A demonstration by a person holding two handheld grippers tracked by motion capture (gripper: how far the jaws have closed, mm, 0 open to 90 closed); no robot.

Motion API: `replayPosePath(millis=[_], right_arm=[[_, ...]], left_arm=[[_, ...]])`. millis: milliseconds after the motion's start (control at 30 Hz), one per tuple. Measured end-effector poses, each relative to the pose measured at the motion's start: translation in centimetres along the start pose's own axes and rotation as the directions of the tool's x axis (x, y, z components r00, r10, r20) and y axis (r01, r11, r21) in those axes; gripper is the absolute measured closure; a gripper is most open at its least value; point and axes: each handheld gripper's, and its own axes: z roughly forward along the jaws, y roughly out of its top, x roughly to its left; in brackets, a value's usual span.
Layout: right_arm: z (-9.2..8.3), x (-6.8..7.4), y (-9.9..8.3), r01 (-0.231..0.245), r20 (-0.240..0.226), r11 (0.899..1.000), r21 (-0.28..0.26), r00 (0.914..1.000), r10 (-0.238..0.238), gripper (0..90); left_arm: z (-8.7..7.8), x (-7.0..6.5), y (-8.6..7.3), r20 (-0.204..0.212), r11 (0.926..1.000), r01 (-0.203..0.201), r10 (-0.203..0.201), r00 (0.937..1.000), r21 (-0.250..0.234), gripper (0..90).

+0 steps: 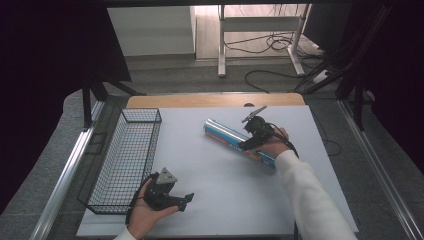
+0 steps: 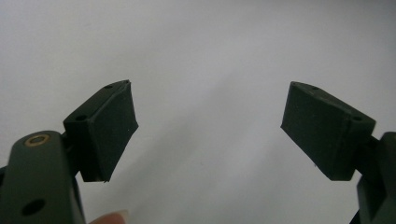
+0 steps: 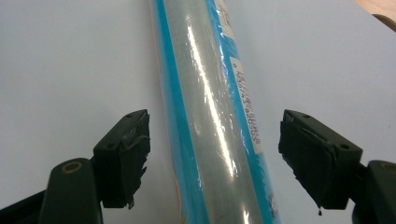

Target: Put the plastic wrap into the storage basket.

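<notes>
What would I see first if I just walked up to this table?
Probably the shiny silver and blue roll, lying slantwise on the white table right of the middle. The right gripper is over it, its fingers open on either side of the roll with a gap showing, not yet squeezing. At the table's left edge stands a long black wire basket, and the left gripper rests open beside it.

Lying diagonally across right half of white tabletop [image 1: 215, 200]: long blue-and-silver wrapped roll [image 1: 235, 140]. Blocking left edge: black wire-mesh basket [image 1: 129, 155]. Leaving centre and near strip passable.
</notes>
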Motion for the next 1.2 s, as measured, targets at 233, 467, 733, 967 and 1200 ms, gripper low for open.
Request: replayPosePath(millis=[233,467,733,967,1200], right_arm=[[1.6,-0.2,0.3,0.002,-0.004,1.000,0.031,1.0000,-0.002,23.5],[3.0,-0.3,0.6,0.008,-0.015,0.998,0.062,0.9999,-0.007,22.8],[4.5,-0.3,0.3,0.040,-0.032,0.990,0.133,0.9989,-0.036,24.2],[5.4,-0.1,0.3,0.108,-0.014,0.970,0.217,0.9941,-0.107,30.4],[5.3,-0.2,0.4,0.118,-0.020,0.970,0.214,0.9930,-0.116,31.1]], left_arm=[[0.1,0.0,0.0,-0.006,1.0000,-0.004,0.004,1.0000,-0.006,17.6],[0.3,0.1,-0.1,-0.006,1.0000,-0.005,0.005,1.0000,0.002,17.6],[0.4,0.1,-0.2,-0.006,0.9999,-0.011,0.011,0.9999,-0.003,17.8],[0.6,0.0,-0.2,-0.005,0.9998,-0.020,0.020,0.9998,0.009,17.7],[0.7,0.0,-0.2,-0.005,0.9998,-0.019,0.019,0.9998,0.009,17.7]])
